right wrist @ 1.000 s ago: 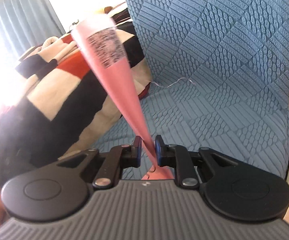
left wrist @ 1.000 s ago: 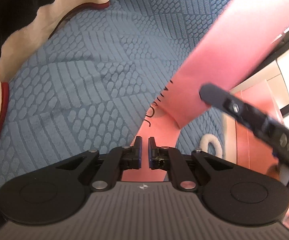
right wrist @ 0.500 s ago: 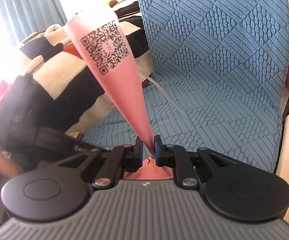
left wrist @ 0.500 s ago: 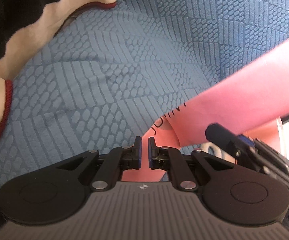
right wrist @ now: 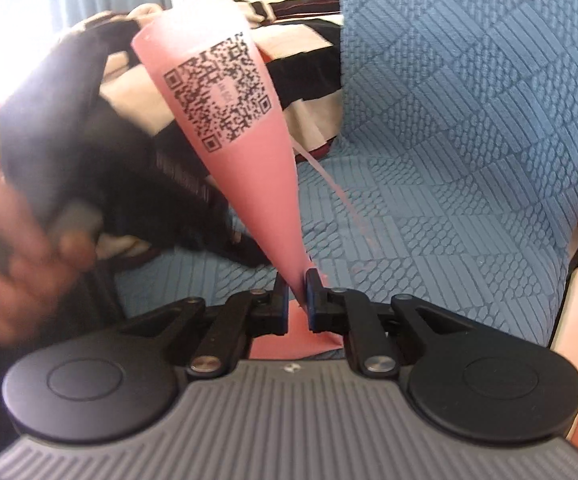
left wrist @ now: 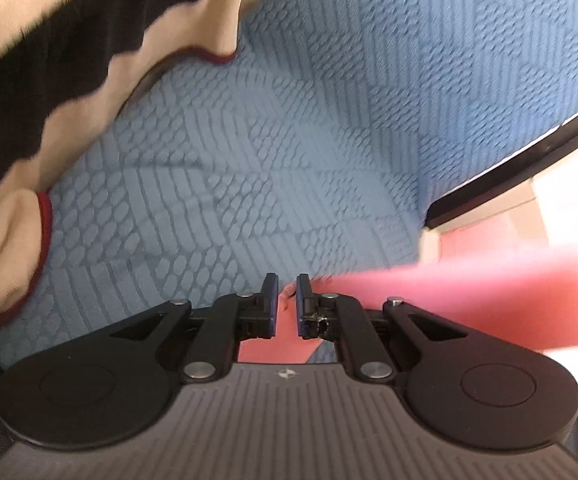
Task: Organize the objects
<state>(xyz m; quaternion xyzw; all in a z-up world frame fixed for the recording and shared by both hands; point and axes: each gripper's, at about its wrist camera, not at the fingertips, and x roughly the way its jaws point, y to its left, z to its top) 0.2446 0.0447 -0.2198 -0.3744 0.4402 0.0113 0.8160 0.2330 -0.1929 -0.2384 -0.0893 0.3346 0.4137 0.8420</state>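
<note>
The right hand-held gripper [right wrist: 297, 280] is closing on the lower edge of a pink paper sheet [right wrist: 245, 152] that stands up ahead of it, thin, floppy and easily creased. The left hand-held gripper [left wrist: 287, 284] is pinched nearly shut over another pink corner [left wrist: 289, 300], above the blue quilted cover [left wrist: 289, 140].

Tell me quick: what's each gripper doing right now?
Left gripper: shut, pink paper bag at its fingers; a grip can't be confirmed.
Right gripper: closing, pinching the pink paper bag.
</note>
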